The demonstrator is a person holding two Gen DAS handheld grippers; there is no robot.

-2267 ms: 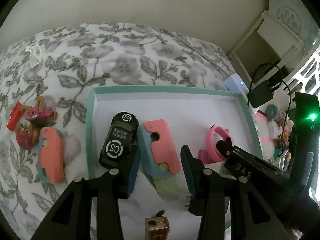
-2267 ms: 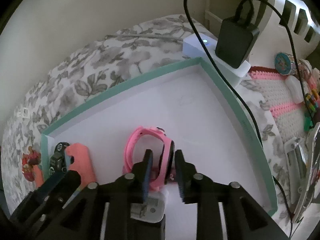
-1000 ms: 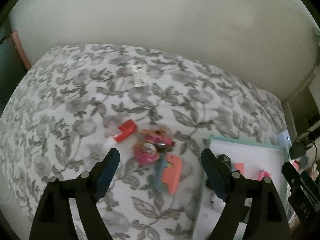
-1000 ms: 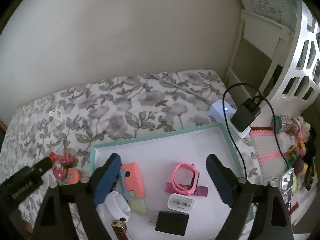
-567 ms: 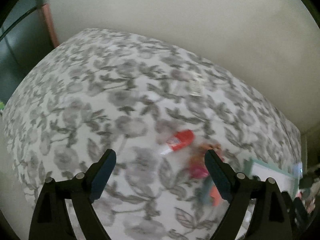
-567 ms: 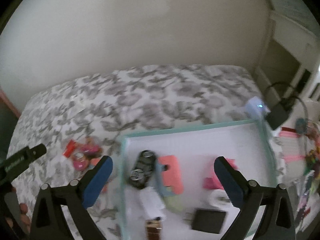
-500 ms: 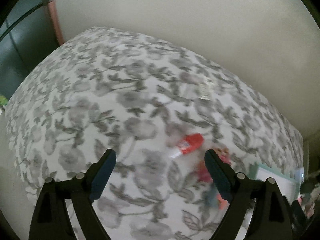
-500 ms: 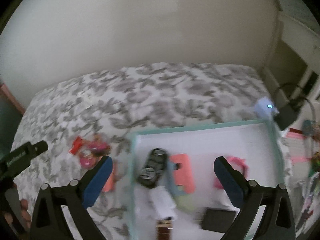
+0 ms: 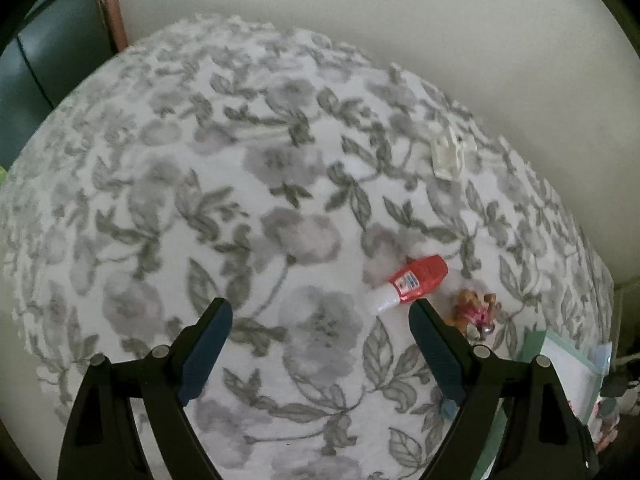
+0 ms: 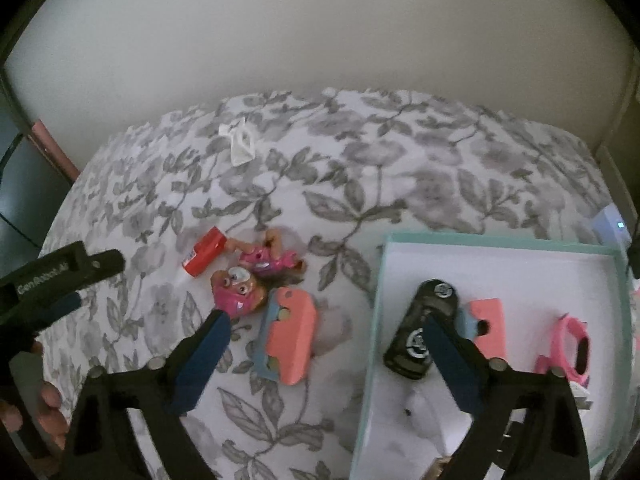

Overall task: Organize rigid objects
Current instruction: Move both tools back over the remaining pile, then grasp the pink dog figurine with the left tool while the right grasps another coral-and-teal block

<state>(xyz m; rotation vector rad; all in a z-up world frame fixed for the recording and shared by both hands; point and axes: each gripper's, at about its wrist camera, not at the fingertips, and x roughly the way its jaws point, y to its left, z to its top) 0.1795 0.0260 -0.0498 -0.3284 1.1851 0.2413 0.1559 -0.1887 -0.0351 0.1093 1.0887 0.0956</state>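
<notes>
The left gripper (image 9: 320, 316) has its jaws spread wide and holds nothing; it hangs over bare floral bedspread (image 9: 200, 200). The red tube (image 9: 414, 283) lies just off the tip of its right finger (image 9: 434, 350), outside the gap, and the pup figure (image 9: 476, 312) sits just beyond that finger. The right gripper (image 10: 326, 334) is equally wide apart and empty, above the coral block (image 10: 288, 340) on the bedspread, with its right finger over the black toy car (image 10: 420, 330) in the tray (image 10: 376, 320).

Risks, as I judge them: the left gripper is aimed beside the tube, not around it, so closing from here would catch only fabric or knock the tube aside with the finger. The tube is round and could roll on the soft, uneven cover. In the right wrist view the tube, the pup and the coral block crowd together near the tray's left edge; a wide pair of jaws lowered onto one may nudge or pinch a neighbour. The pup's lumpy shape could twist in a two-finger grip. The bedding gives under pressure, so a push down may sink the object instead of seating it. Both grippers work the same cluster and could collide. A small white piece (image 9: 448, 156) lies well apart, near the far edge by the wall, easy to overlook.
</notes>
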